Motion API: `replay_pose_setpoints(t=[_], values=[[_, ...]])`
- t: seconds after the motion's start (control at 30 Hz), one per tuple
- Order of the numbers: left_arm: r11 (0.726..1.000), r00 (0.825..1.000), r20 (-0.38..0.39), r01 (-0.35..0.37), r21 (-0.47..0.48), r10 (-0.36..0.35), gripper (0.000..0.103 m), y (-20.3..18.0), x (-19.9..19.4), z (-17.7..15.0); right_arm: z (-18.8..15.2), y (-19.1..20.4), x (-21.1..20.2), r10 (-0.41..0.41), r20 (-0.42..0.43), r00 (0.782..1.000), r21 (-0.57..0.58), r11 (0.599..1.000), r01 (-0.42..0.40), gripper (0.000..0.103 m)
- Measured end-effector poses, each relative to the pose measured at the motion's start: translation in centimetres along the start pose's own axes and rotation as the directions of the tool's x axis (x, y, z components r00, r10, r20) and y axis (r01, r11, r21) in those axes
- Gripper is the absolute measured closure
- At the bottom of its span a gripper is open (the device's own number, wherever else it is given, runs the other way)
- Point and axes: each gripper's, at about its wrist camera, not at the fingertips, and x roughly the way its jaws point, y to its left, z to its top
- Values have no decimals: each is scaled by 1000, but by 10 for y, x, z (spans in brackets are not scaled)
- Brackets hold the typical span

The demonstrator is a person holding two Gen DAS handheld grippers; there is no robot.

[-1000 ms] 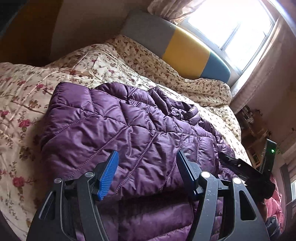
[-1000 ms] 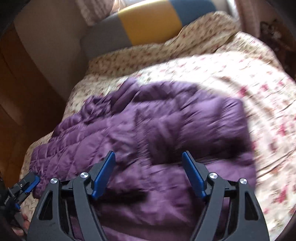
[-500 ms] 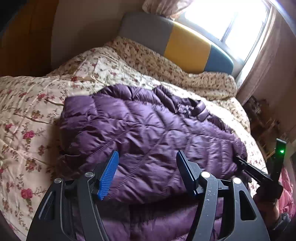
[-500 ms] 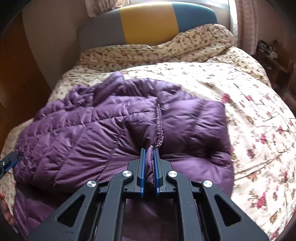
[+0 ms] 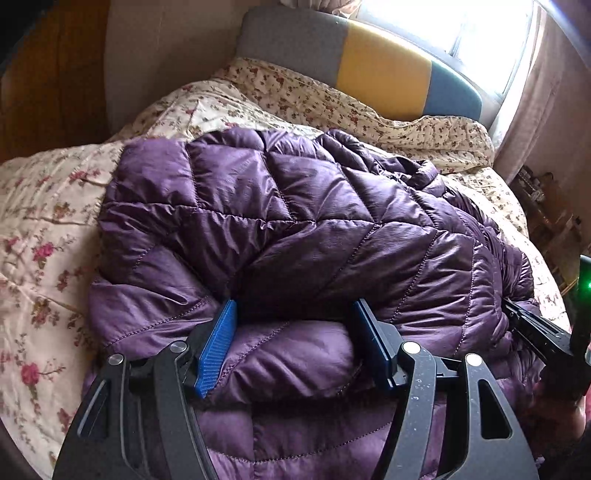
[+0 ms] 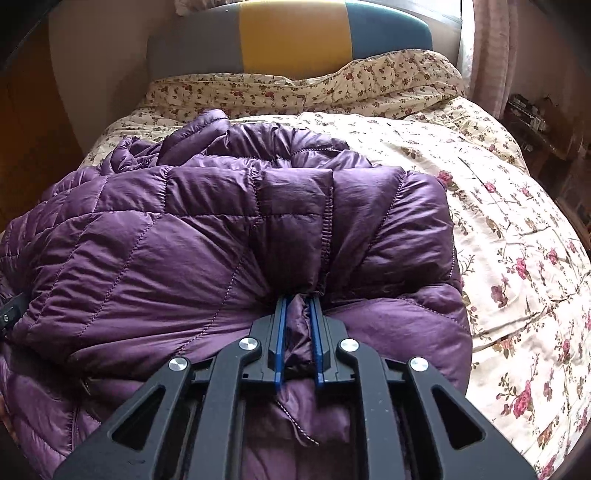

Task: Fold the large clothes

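A quilted, glossy purple down jacket point(image 6: 207, 251) lies folded on a cream floral-print bedspread point(image 6: 517, 236). The right gripper point(image 6: 300, 332), at 6 o'clock in its own view, pinches a fold of the jacket between blue pads. The left gripper point(image 5: 295, 343) has its jaws opening, a puffed jacket edge bulging between them. A grey-yellow-blue padded headboard point(image 6: 295, 33) stands at 12 o'clock.

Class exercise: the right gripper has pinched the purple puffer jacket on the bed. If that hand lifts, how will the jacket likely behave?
The jacket is probably floppy: it already puckers into the right gripper, so it should drape rather than hold shape. Its puffed quilting suggests it is light for its bulk. The shiny shell may slip, since only a thin fold is pinched.
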Motion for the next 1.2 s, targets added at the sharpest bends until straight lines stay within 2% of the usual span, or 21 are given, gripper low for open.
replay_pose_setpoints(t=[0.07, 0.23, 0.4, 0.57, 0.7, 0.97, 1.2], values=[[1000, 1000, 10, -15, 16, 15, 31, -2, -5, 0, 0, -1, -4, 4, 6, 1000, 7, 1000, -4, 88], [998, 998, 42, -39, 39, 37, 31, -2, -16, 0, 1, 0, -18, -10, 32, 999, 7, 1000, 9, 61], [996, 996, 78, -57, 68, 52, 31, -3, -30, 0, 4, -2, -35, -28, 70, 997, 8, 1000, 28, 53], [995, 993, 103, -63, 83, 55, 31, -4, -38, 4, 18, 4, -57, -13, 131, 991, 5, 1000, 13, 49], [994, 992, 110, -63, 89, 53, 31, -4, -39, 10, 31, 20, -59, 20, 142, 990, -22, 1000, -17, 45], [993, 996, 83, -50, 103, 41, 31, 0, -20, 30, 41, 46, -23, 33, 91, 995, -76, 997, -27, 41], [997, 999, -3, -45, 63, 46, 28, 21, 25, 40, 35, 47, 9, 22, 55, 998, -105, 994, -16, 37]])
